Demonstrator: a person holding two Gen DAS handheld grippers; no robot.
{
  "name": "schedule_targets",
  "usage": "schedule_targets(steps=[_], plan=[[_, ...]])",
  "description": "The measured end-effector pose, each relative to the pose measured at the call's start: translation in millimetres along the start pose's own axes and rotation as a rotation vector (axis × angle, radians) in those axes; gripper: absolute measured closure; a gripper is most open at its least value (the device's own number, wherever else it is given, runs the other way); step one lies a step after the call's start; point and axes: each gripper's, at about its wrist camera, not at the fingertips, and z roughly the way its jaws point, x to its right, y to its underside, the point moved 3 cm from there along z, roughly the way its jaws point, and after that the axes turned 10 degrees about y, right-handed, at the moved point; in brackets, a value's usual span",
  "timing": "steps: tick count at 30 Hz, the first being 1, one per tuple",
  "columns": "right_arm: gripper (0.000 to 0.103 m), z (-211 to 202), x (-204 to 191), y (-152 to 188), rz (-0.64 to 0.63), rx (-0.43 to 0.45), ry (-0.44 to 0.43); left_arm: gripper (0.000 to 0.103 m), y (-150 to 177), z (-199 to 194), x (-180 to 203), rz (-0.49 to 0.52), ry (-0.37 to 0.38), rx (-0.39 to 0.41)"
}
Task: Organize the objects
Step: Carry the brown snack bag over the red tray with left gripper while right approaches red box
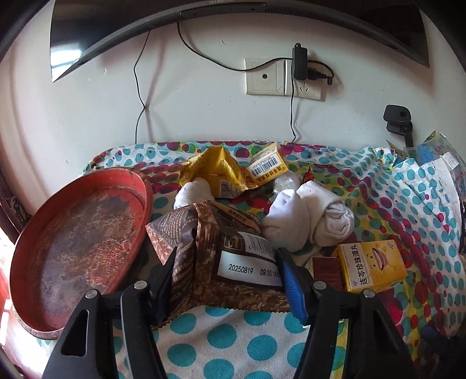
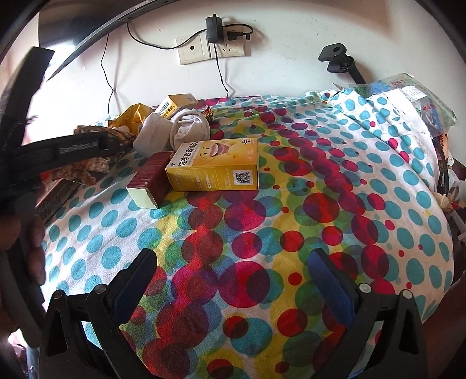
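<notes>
A brown snack bag (image 1: 233, 256) with a white date label sits between the fingers of my left gripper (image 1: 226, 258), whose pads press its two sides. Beside it on the left a rusty red round tray (image 1: 72, 233) leans tilted. A yellow medicine box (image 1: 372, 268) (image 2: 215, 166) and a small dark red box (image 2: 151, 177) lie to the right of the bag. Rolled white socks (image 1: 308, 215) (image 2: 189, 128), a yellow bag (image 1: 218, 169) and a second yellow box (image 1: 266, 166) lie further back. My right gripper (image 2: 233, 256) hangs open over the dotted cloth (image 2: 291, 204) with nothing between its fingers.
A white wall with a socket plate (image 1: 268, 77), a plugged adapter and hanging cables stands behind the table. A dark screen (image 1: 204, 17) hangs above. A black clamp mount (image 2: 337, 58) and plastic bags (image 2: 413, 99) occupy the back right corner. A hand (image 2: 32, 247) shows at the left edge.
</notes>
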Motion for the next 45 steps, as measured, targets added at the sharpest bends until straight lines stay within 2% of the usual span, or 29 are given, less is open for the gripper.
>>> schedule_targets(steps=[6,10,17,23,25,28,31,33,36,39,42,44,45], plan=[[0.000,2,-5,2,-0.025,0.006,0.014,0.039,-4,-30,-2,-0.001,0.025,0.055],[0.000,2,-7,2,-0.038,0.010,0.016,0.039,-6,-53,-12,-0.002,0.014,0.097],[0.000,-1,-17,6,-0.068,0.020,-0.003,0.039,-4,-64,-68,-0.076,-0.069,0.102],[0.000,-6,-23,-5,-0.100,0.067,-0.012,0.039,1,-67,-122,-0.154,-0.145,0.095],[0.000,-8,-22,-11,-0.092,0.084,-0.052,0.039,4,-67,-138,-0.166,-0.164,0.089],[0.000,-5,-26,-20,-0.056,0.066,-0.109,0.038,10,-67,-154,-0.188,-0.181,0.084],[0.000,1,-39,-24,-0.013,0.020,-0.130,0.038,16,-69,-160,-0.197,-0.176,0.097],[0.002,8,-53,-27,-0.031,0.000,-0.090,0.038,19,-69,-162,-0.184,-0.173,0.103],[0.005,12,-70,-36,-0.041,0.015,-0.022,0.038,21,-65,-165,-0.197,-0.154,0.099],[0.005,23,-83,-43,-0.005,-0.028,-0.033,0.038,26,-65,-171,-0.205,-0.144,0.095],[0.006,37,-95,-49,0.002,-0.062,0.016,0.038,30,-66,-176,-0.212,-0.148,0.109],[0.028,40,-104,-54,-0.012,-0.042,0.030,0.038,34,-66,-181,-0.231,-0.140,0.113],[0.052,41,-108,-56,-0.024,-0.033,0.042,0.038,36,-66,-184,-0.241,-0.138,0.113]])
